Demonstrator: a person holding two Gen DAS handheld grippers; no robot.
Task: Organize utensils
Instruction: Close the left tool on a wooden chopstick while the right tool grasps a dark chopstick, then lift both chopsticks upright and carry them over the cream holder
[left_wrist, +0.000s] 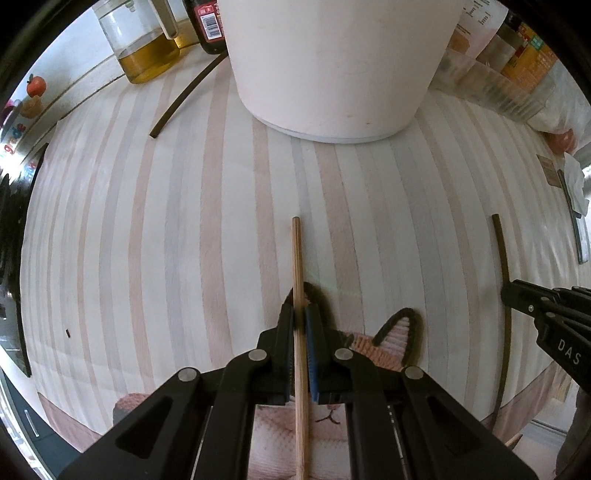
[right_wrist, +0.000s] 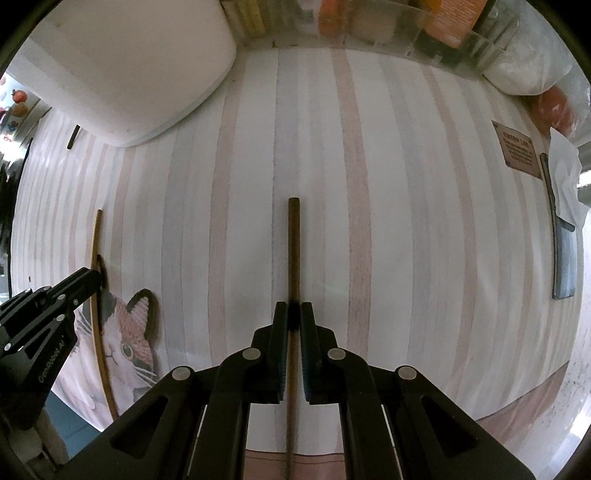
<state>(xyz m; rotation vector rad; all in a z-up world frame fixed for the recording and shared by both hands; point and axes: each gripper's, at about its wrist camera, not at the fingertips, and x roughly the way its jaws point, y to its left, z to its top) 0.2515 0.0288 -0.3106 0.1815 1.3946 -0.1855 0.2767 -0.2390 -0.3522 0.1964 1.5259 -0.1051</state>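
chopsticks: three, one light (left_wrist: 298, 295), two dark (right_wrist: 293, 258) | left gripper (left_wrist: 300, 319) pinches light, right gripper (right_wrist: 294, 317) dark, both pointing down near white pot (left_wrist: 332, 66)

Both claws are built from matte black linkage arms, silver rivets dotted along them, blue-ish pads lining the fingers (left_wrist: 312, 354); white "GenRobot.AI" lettering is printed on the left claw (right_wrist: 96, 276).

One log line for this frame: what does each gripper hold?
left gripper: shut on light chopstick | right gripper: shut on dark chopstick | third: dark chopstick near white container
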